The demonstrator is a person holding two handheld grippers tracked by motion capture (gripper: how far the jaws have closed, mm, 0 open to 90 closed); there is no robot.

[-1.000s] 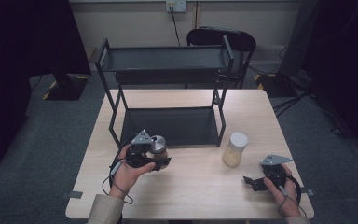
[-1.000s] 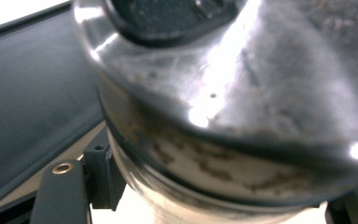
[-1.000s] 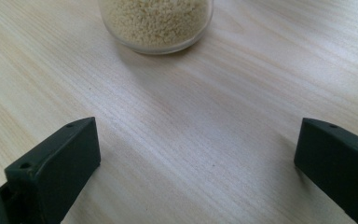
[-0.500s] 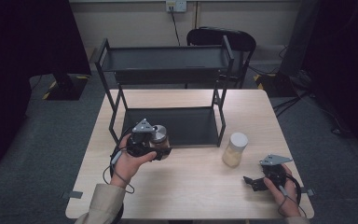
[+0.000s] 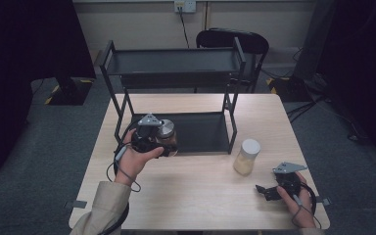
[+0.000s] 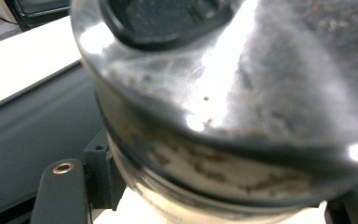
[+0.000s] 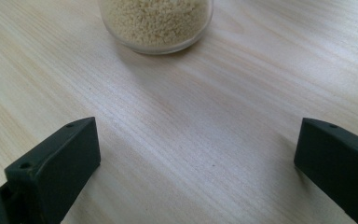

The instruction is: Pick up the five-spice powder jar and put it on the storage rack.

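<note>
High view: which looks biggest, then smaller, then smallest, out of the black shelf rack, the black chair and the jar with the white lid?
1. Black shelf rack, clearly largest.
2. Black chair, partly hidden behind the rack and farther away, so its true size is unsure.
3. Jar with the white lid, smallest.

Gripped jar point(image 5: 167, 133) seemingly higher, nearer shelf point(image 5: 176, 126)

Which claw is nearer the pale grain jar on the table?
Right. The right claw lies open just short of the grain jar; the left claw holds a dark jar by the rack.
</note>
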